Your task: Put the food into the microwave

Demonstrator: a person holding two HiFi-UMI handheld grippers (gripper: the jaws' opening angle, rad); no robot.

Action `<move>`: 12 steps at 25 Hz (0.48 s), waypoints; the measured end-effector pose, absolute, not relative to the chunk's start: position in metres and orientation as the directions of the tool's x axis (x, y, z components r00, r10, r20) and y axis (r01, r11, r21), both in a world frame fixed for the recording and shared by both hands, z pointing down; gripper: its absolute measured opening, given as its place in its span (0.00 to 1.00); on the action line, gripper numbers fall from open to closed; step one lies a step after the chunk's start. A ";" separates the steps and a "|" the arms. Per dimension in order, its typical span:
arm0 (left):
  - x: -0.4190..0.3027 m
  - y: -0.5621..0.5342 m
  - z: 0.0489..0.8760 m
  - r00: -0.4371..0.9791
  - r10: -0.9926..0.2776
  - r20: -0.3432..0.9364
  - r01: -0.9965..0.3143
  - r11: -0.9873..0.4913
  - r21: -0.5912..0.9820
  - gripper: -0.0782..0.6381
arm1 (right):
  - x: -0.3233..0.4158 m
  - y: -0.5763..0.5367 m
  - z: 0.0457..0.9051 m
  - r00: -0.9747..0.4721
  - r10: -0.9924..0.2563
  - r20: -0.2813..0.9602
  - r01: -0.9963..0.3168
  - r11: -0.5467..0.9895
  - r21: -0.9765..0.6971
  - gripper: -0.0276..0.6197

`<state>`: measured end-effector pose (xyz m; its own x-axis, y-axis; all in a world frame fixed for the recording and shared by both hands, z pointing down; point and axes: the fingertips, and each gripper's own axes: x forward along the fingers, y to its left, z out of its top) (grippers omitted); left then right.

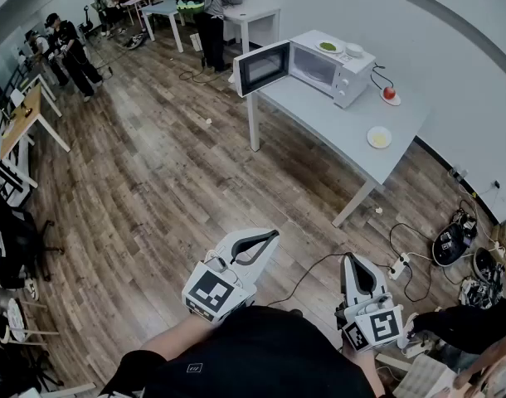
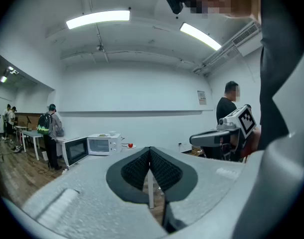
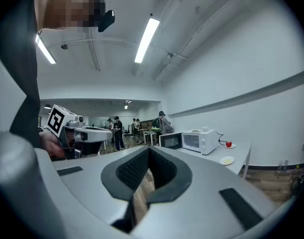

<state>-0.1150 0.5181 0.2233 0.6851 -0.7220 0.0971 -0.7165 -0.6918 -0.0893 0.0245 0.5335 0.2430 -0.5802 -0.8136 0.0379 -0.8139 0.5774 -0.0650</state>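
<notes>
A white microwave (image 1: 321,63) stands on the grey table (image 1: 336,127) with its door (image 1: 261,67) swung open. On the table lie a small plate of yellow food (image 1: 379,137) and a red fruit on a plate (image 1: 390,94). A plate with something green (image 1: 328,46) rests on top of the microwave. My left gripper (image 1: 274,234) and right gripper (image 1: 349,257) are held low over the floor, well short of the table, both shut and empty. In the left gripper view its jaws (image 2: 150,151) meet, and in the right gripper view its jaws (image 3: 148,151) meet too.
Cables, a power strip (image 1: 398,265) and round devices (image 1: 448,243) lie on the wood floor at the right. Several people stand at desks in the far left corner (image 1: 66,52). Another person (image 1: 205,11) stands behind the microwave table.
</notes>
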 end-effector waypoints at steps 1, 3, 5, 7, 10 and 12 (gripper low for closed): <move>-0.115 0.518 0.224 0.685 -0.722 0.094 -0.718 -0.692 -0.080 0.12 | 0.025 0.533 0.243 -0.578 -0.815 0.038 -0.816 0.575 -0.065 0.06; -0.113 0.517 0.224 0.687 -0.721 0.091 -0.719 -0.692 -0.066 0.12 | 0.026 0.532 0.244 -0.580 -0.814 0.041 -0.814 0.576 -0.069 0.06; -0.111 0.516 0.224 0.691 -0.716 0.095 -0.713 -0.698 -0.073 0.12 | 0.023 0.533 0.247 -0.601 -0.798 0.054 -0.799 0.596 -0.084 0.06; -0.106 0.516 0.225 0.697 -0.710 0.097 -0.706 -0.704 -0.080 0.12 | 0.023 0.534 0.251 -0.624 -0.778 0.072 -0.781 0.617 -0.100 0.06; -0.089 0.516 0.226 0.709 -0.699 0.094 -0.695 -0.715 -0.075 0.12 | 0.036 0.537 0.256 -0.626 -0.775 0.082 -0.779 0.618 -0.105 0.06; -0.074 0.518 0.226 0.717 -0.691 0.091 -0.688 -0.722 -0.069 0.12 | 0.054 0.539 0.258 -0.617 -0.783 0.082 -0.787 0.609 -0.101 0.06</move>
<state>-0.0735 0.5183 0.2262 0.7168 -0.6914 0.0907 -0.6880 -0.7224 -0.0692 0.0537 0.5388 0.2576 -0.6168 -0.7828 0.0820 -0.7866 0.6092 -0.1010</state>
